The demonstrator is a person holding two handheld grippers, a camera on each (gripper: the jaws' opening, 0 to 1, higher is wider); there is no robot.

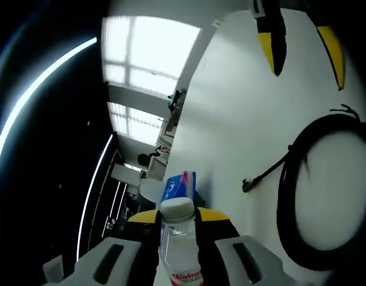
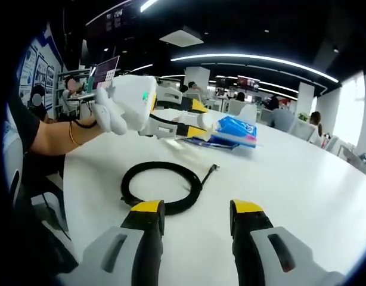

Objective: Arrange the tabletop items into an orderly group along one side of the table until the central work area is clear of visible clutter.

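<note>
Left claw [image 1: 178,229] grips a clear bottle [image 1: 178,238]; right claw [image 2: 198,217] released near coiled black cable [image 2: 162,186]; blue packet [image 2: 235,131] beyond.

Clear bottle [image 1: 178,238] white-capped, tipped sideways; black cable [image 2: 163,186] coiled on table.

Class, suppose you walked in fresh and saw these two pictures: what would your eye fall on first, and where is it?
Most striking is the clear plastic bottle with a white cap, clamped between the left gripper's yellow-tipped jaws at the bottom of the left gripper view. Next comes the coiled black cable lying on the white table, just ahead of the open right gripper. Behind the coil lies a blue packet.
</note>
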